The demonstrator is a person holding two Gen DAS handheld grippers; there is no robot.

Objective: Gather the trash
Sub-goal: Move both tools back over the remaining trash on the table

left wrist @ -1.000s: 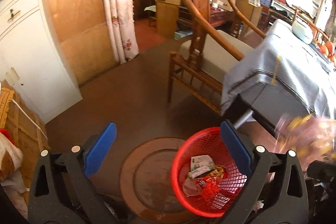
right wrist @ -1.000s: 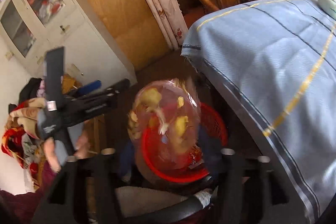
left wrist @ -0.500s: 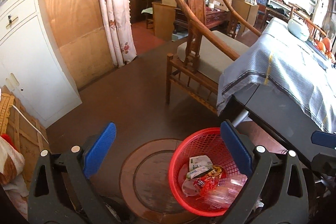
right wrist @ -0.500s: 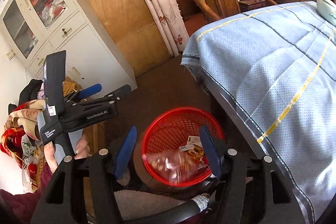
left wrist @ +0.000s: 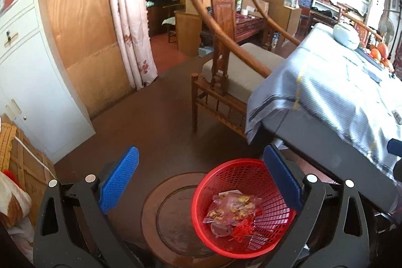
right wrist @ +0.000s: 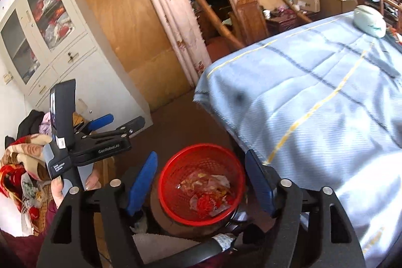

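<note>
A red mesh trash basket (left wrist: 273, 170) stands on a round wooden stool (left wrist: 173, 217); it also shows in the right wrist view (right wrist: 173, 160). Inside lies a clear plastic bag of snack trash (left wrist: 232, 209), also seen from the right wrist (right wrist: 208, 182), with red scraps beside it. My left gripper (left wrist: 201, 182) is open and empty, above and beside the basket. My right gripper (right wrist: 201, 182) is open and empty, hovering over the basket. The left gripper (right wrist: 105, 137) also shows in the right wrist view, held in a hand.
A table under a blue-grey cloth (left wrist: 334, 97) stands right of the basket, its edge close (right wrist: 301, 102). A wooden armchair (left wrist: 226, 62) is behind. A white cabinet (left wrist: 27, 72) and piled cloths (right wrist: 22, 162) are at the left. Brown floor (left wrist: 150, 117) lies between.
The right gripper released the plastic bag, which fell into the basket and settled on the other trash. The right gripper has since lifted and tilted up slightly. The left gripper stayed open.
</note>
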